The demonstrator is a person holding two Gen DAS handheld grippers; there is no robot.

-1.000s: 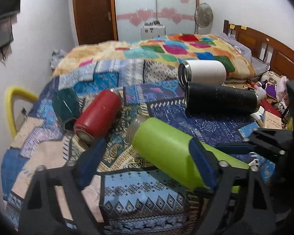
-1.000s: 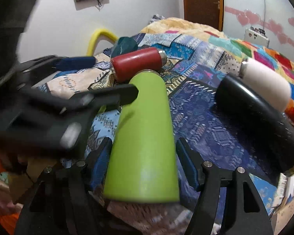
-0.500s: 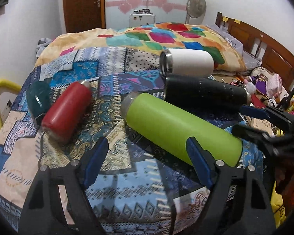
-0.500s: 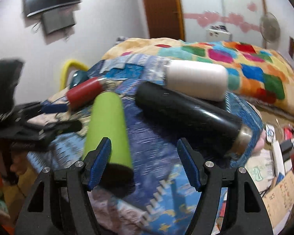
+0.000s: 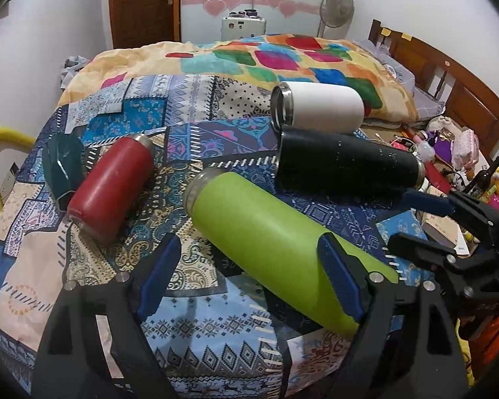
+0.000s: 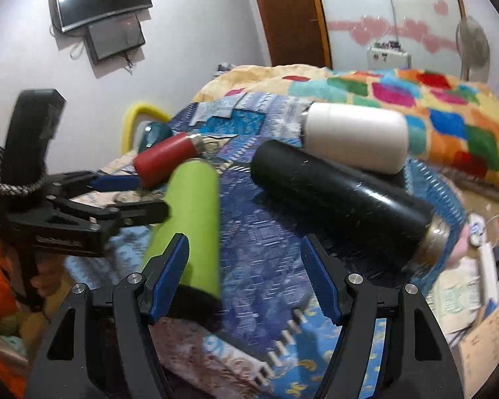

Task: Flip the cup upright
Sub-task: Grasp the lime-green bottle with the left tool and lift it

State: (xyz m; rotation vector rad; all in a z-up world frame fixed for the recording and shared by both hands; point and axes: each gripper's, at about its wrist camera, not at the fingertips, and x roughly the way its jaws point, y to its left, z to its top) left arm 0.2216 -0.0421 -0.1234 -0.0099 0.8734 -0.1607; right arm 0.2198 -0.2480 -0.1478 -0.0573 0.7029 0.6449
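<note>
Several cups lie on their sides on the patchwork bedspread. The lime green cup is nearest, its mouth pointing far left; it also shows in the right wrist view. Beyond it lie a black cup, a white cup, a red cup and a dark teal cup. My left gripper is open and empty, just before the green cup. My right gripper is open and empty over the bedspread between the green and black cups.
A colourful quilt is heaped at the far end of the bed. A wooden headboard and cluttered small items are to the right. A yellow tube stands at the left edge. Screens hang on the wall.
Both grippers have pulled back from the green cup, which lies free on the bed. My right gripper has swung right, off the green cup toward the black one.
</note>
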